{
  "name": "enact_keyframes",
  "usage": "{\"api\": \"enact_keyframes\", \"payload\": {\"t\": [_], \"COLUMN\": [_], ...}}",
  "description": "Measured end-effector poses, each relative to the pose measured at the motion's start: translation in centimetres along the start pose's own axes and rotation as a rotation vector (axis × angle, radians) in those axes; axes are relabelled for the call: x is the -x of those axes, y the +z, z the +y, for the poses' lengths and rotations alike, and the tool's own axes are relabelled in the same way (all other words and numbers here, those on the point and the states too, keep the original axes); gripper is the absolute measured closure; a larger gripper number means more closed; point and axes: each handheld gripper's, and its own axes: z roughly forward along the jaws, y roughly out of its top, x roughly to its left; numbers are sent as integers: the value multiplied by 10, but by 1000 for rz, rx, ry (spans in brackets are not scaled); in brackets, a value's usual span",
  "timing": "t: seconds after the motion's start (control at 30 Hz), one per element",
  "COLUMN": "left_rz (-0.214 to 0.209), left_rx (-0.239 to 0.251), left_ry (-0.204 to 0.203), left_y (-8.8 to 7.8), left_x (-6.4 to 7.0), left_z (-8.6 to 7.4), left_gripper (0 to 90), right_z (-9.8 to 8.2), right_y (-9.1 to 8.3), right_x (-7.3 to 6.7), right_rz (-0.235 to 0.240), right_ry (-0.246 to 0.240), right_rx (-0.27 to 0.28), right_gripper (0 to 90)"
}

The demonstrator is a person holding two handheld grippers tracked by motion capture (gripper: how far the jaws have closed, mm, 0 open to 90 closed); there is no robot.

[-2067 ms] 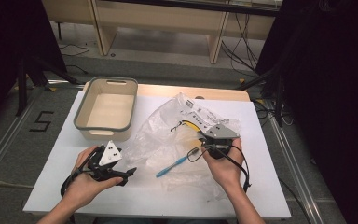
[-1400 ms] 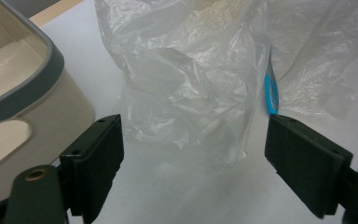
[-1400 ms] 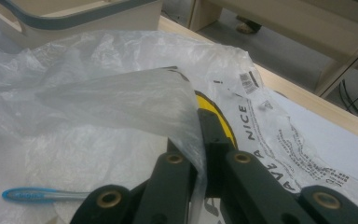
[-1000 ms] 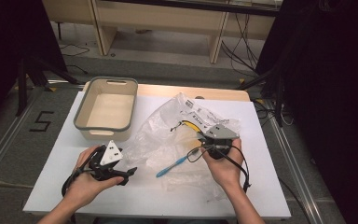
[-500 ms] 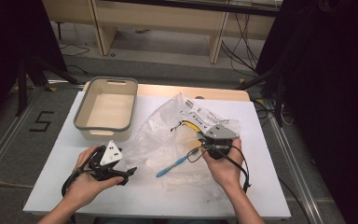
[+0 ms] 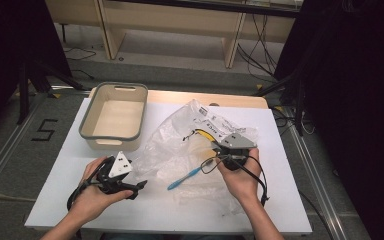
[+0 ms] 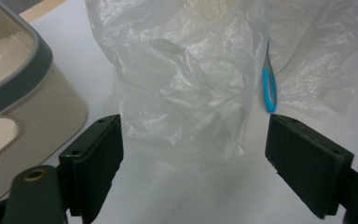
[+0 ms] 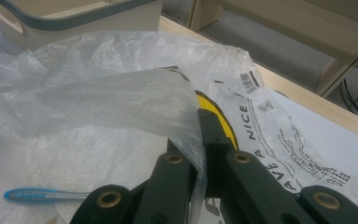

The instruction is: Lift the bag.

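A crumpled clear plastic bag with black print lies on the middle of the white table. My right gripper is shut on a fold of the bag, film pinched between its jaws. A yellow item shows through the plastic just past the jaws. A blue toothbrush lies under the film near the front, also seen in the gripper views. My left gripper rests at the front left, open, with its jaws wide apart before the bag's near edge.
A beige bin with a grey rim stands at the table's back left, empty, close to my left gripper's left jaw. Wooden shelving and cables lie beyond the far edge. Bare table runs along the front and right.
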Motion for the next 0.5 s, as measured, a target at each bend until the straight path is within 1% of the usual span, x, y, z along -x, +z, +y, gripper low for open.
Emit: {"api": "enact_keyframes", "payload": {"t": [0.13,0.2,0.37,0.5], "left_rz": [-7,-6,-10,4], "left_rx": [-21,-23,-43,-58], "left_ry": [0,-3,-1,-6], "left_y": [3,4,5,8], "left_x": [1,2,3,2], "left_z": [-2,-3,-5,-8], "left_gripper": [161,156,154,155], "right_z": [1,1,1,1], "right_y": [-1,-1,0,-2], "right_x": [1,2,3,2], "right_rz": [-2,2,8,11], "right_ry": [5,13,4,6], "right_rx": [3,3,5,7], "right_gripper": [900,900,900,900]}}
